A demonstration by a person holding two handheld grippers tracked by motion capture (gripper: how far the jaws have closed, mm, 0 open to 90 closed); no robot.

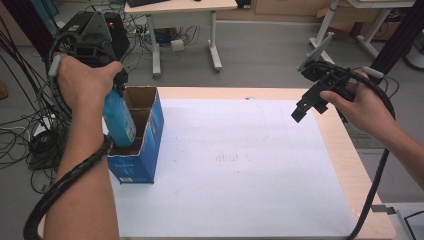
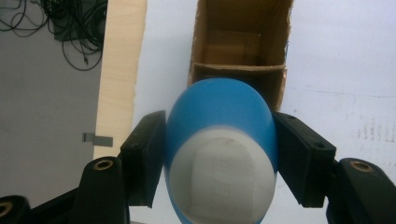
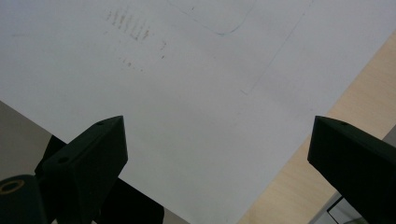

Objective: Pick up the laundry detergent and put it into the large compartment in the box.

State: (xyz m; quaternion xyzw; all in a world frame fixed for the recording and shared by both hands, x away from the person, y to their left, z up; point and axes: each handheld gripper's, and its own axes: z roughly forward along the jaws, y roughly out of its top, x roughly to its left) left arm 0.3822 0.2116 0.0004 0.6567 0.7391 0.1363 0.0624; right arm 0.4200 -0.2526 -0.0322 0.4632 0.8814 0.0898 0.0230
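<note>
My left gripper (image 1: 117, 95) is shut on a blue bottle (image 1: 119, 120) with a white label; its lower part hangs inside the near compartment of an open blue cardboard box (image 1: 150, 150) at the table's left. In the left gripper view the black jaws press on both sides of the blue bottle (image 2: 219, 154), my left gripper (image 2: 219, 158) pointing down at the brown box interior (image 2: 238, 46), which a divider splits in two. Over the table's right side my right gripper (image 1: 306, 107) hovers open with nothing in it. The right gripper view has my right gripper (image 3: 217, 154) wide apart above the white sheet.
A large white sheet (image 1: 235, 165) with faint marks covers most of the wooden table (image 1: 345, 150). Cables (image 1: 30, 130) lie on the floor at the left. Another desk (image 1: 185, 30) stands beyond the table.
</note>
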